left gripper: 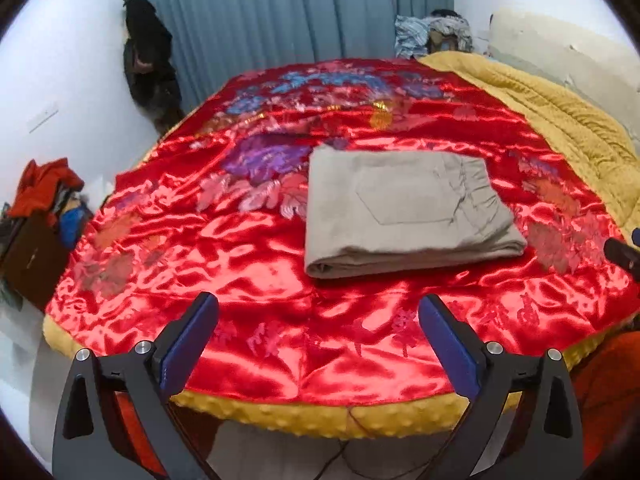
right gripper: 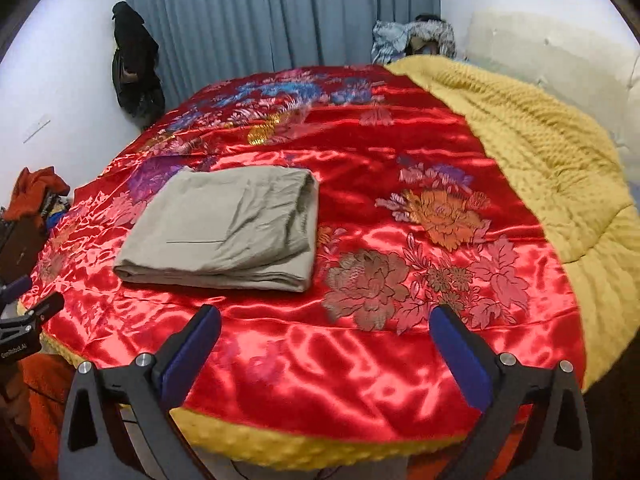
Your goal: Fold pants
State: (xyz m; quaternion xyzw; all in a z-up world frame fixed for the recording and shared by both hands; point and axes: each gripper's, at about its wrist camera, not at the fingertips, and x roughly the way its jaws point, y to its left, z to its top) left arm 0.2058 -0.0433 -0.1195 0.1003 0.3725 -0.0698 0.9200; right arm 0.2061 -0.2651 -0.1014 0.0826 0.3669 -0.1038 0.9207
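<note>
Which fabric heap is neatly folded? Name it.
The beige pants, a flat rectangle on the red satin bedspread. The red clothes pile at left and the blue-grey bundle by the curtain are crumpled.

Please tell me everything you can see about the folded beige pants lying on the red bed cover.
The folded beige cotton-looking pants lie flat as a thick rectangular stack of several layers on the shiny red floral satin bed cover. A stitched patch pocket faces up, and a gathered, wrinkled waistband runs along one edge. The fabric looks matte and soft, lightly creased. Only the cover touches them; neither hand-held gripper does.
</note>
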